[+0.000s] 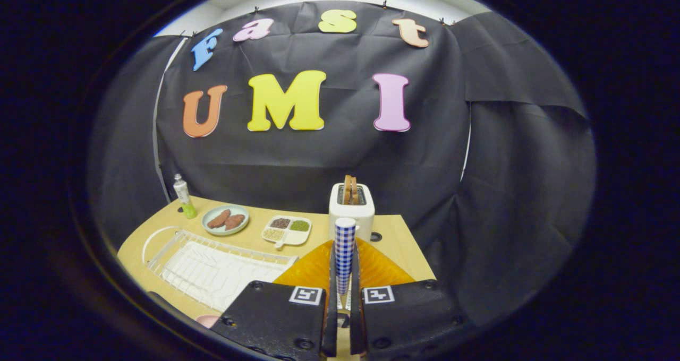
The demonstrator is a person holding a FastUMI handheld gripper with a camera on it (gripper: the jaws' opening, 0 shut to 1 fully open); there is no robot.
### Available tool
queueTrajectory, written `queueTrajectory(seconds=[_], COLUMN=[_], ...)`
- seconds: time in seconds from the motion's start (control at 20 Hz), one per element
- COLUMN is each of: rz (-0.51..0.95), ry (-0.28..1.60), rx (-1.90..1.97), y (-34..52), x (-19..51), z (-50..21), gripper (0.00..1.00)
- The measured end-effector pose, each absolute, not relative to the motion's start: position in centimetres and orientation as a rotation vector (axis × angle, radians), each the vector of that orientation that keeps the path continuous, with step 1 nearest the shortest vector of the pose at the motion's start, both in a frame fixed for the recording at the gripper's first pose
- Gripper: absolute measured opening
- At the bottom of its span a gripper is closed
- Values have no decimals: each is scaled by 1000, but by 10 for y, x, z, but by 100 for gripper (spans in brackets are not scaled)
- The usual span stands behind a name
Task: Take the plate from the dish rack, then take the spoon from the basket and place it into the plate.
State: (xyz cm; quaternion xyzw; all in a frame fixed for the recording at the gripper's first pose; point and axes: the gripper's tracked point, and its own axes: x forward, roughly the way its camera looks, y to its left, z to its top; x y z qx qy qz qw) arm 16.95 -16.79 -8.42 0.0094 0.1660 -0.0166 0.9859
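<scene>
Spoon (345,252), handle wrapped in blue-and-white check, stands upright between the two fingers (330,276) of the gripper (344,292). Both fingers are closed against the handle from either side, so the spoon is held clear of the table; its bowl end is hidden low between the fingers.

Gripper view, positions taken from the toaster (351,208):
- Toaster: white, at the far edge of the wooden table (388,228), against the black cloth wall, directly beyond the held spoon, with brown slices standing up out of its slots.
- Orange basket (380,271): in front of the toaster, beneath and to both sides of the spoon.
- Divided white tray (287,230): just left of the toaster, with dark, green and pale contents in separate compartments.
- Pale green dish (226,220): further left, carrying two reddish-brown pieces.
- Small bottle with green base (184,195): furthest left, near the wall.
- White wire dish rack (212,268): left of and nearer than the toaster, beside the basket.
- Pink rim (208,320): just in front of the rack, beside the left finger block; whether this is the plate cannot be told.
</scene>
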Motion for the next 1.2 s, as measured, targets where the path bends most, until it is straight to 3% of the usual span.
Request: queueTrajectory(seconds=[0.4, 0.85, 1.2], rz=[42, 83, 92], ry=[247, 347, 400], rx=[91, 81, 80], y=[-79, 34, 45], x=[69, 33, 22], z=[-114, -216, -237], gripper=[15, 16, 18])
